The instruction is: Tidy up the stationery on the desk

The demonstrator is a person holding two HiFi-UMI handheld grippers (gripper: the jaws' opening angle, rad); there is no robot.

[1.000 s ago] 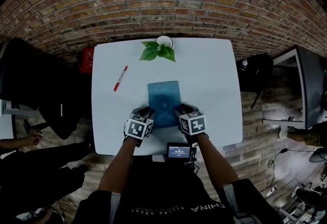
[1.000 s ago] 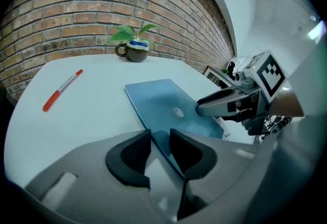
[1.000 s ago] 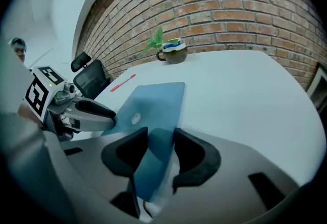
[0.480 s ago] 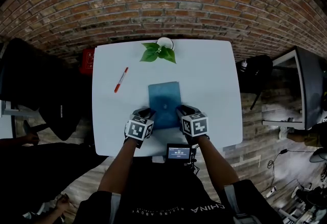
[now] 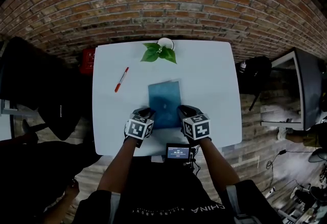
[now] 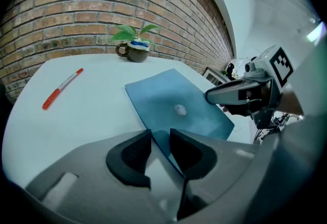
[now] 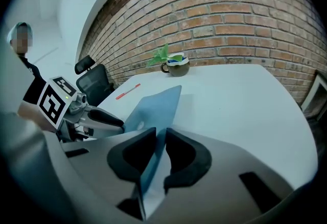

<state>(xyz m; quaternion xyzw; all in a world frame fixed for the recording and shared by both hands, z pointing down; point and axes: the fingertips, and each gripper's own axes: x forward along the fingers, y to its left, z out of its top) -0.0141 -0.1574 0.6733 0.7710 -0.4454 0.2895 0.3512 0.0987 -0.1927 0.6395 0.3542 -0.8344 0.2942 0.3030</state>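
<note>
Blue notebook [image 5: 164, 100] lay on the near middle of the white table [image 5: 214, 74]. The right gripper [image 5: 183, 112], its jaws just closing, pinched the notebook's near right edge. The left gripper [image 5: 146, 112] stood apart astride the near left corner.

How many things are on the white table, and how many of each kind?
red pen: 1
blue folder: 1
potted plant: 1
Total: 3
</note>
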